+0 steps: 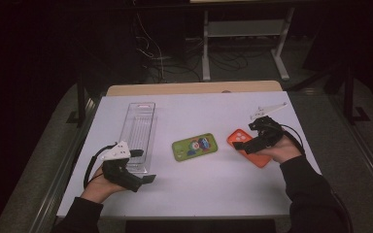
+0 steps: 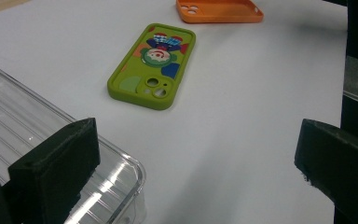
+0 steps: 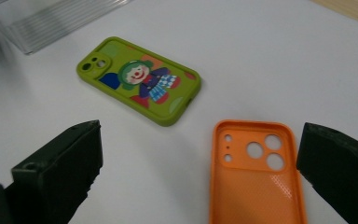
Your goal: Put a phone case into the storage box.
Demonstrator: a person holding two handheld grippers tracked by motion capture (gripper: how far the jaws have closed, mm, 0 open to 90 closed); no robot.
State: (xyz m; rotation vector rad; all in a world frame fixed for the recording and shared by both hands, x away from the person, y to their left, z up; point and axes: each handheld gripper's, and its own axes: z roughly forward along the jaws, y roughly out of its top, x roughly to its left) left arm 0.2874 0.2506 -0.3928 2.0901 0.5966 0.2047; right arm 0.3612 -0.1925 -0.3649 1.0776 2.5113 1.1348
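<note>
Over orange case (image 1: 245, 145), right gripper (image 1: 252, 138) tilted.

Table (image 1: 199, 194) layout: tray (image 1: 138, 128) at left; clown case (image 1: 194, 146) at centre, right of the tray; open case (image 1: 243, 143) just right of it, hollow side up.

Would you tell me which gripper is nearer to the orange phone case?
Right. The right gripper hovers over the orange phone case, jaws open above it. The left gripper is across the table, at the near end of the clear tray.
</note>
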